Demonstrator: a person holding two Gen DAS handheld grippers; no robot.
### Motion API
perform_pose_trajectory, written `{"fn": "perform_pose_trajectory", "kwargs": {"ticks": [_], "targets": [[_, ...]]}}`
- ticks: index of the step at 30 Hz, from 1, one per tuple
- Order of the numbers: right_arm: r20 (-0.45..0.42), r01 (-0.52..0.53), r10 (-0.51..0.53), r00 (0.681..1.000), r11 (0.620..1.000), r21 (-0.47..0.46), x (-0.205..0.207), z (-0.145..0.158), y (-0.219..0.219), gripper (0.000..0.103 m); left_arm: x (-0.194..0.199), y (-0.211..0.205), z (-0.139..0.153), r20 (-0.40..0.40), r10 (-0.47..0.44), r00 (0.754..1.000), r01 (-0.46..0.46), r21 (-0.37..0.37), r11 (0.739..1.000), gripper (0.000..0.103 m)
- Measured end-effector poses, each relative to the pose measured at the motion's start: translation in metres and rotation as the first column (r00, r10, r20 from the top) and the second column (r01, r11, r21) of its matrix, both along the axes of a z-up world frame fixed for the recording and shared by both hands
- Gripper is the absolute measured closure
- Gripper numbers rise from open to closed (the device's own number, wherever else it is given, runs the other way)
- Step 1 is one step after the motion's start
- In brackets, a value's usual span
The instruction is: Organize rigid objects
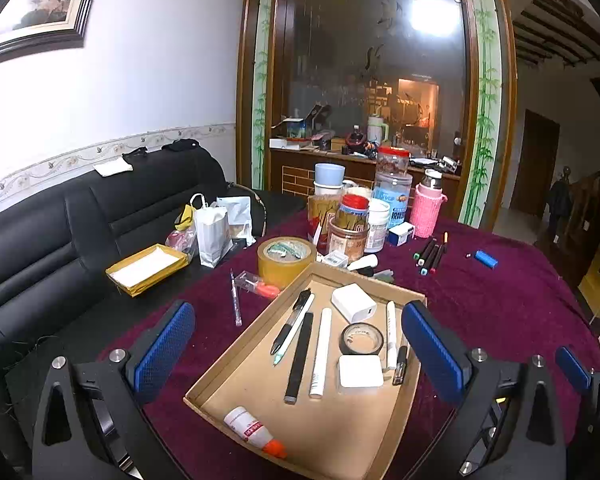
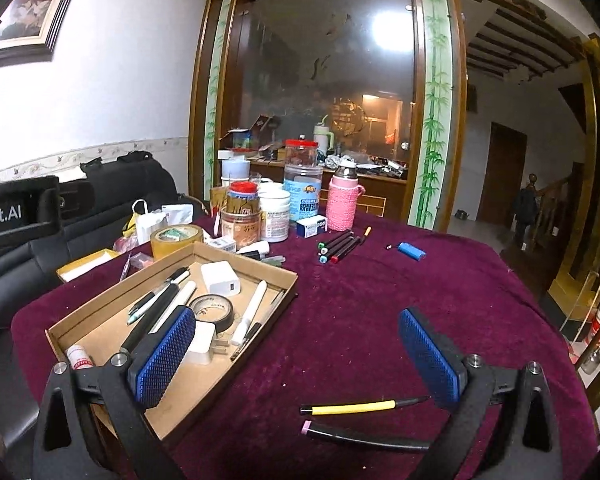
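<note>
We have the cardboard tray (image 1: 236, 364) partly filled with pens, tape and chargers; both grippers, left gripper (image 1: 300, 352) and right gripper (image 2: 296, 356), hang apart and empty; a yellow pen (image 2: 356, 407) and a pink-capped marker (image 2: 364, 434) at the table's near edge and the markers (image 2: 338, 246) toward its far edge remain, we judge.

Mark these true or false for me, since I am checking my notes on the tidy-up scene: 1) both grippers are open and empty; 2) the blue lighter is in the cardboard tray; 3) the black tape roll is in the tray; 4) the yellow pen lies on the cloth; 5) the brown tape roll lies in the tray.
1) True: the left gripper and right gripper are both open and hold nothing.
2) False: the blue lighter lies on the purple cloth, apart from the cardboard tray.
3) True: the black tape roll lies in the tray.
4) True: the yellow pen lies on the cloth.
5) False: the brown tape roll sits on the cloth beyond the tray's far corner.
</note>
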State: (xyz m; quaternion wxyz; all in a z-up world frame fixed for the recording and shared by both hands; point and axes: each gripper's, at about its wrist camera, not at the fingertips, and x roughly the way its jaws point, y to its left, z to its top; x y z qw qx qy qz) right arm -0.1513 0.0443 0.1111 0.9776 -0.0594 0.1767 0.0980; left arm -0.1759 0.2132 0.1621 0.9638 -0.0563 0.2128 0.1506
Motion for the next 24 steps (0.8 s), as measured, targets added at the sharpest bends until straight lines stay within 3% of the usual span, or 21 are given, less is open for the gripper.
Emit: {"fn": "perform_pose_trajectory", "kwargs": {"ticks": [24], "targets": [[-0.062, -0.01, 0.01, 0.998, 1.0, -0.007, 0.005, -0.012, 0.009, 0.0, 0.015, 0.013, -0.02, -0.091, 0.029, 0.995, -0.029, -0.001, 1.0, 0.0]]}}
